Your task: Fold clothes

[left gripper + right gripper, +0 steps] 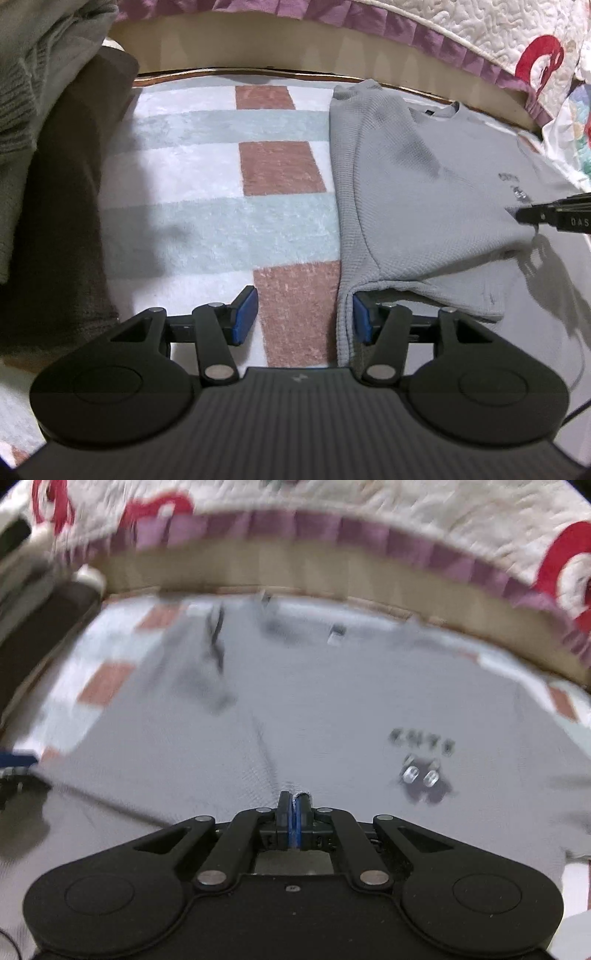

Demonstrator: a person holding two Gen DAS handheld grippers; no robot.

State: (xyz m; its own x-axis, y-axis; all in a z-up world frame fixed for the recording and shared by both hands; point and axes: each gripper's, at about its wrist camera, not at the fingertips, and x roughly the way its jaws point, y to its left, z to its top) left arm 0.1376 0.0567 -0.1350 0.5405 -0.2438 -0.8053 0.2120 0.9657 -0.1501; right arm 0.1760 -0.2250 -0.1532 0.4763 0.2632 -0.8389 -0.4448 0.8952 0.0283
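Observation:
A grey knit sweater [424, 192] lies on the checked blanket, its left sleeve folded over the chest. My left gripper [304, 319] is open at the sweater's near left edge; its right pad [362, 319] sits under the cloth's edge and its left pad [245, 314] rests over the blanket. My right gripper [532, 214] comes in from the right in the left wrist view. In the right wrist view the right gripper [294, 805] is shut on a pinch of the grey sweater [332, 709], near a small dark logo [424, 764].
A blanket [221, 192] with pale blue, white and reddish squares covers the surface. Dark brown and grey-green clothes [44, 166] are piled at the left. A quilted bedspread with purple trim [480, 40] hangs behind. A thin cable [580, 354] runs at the right.

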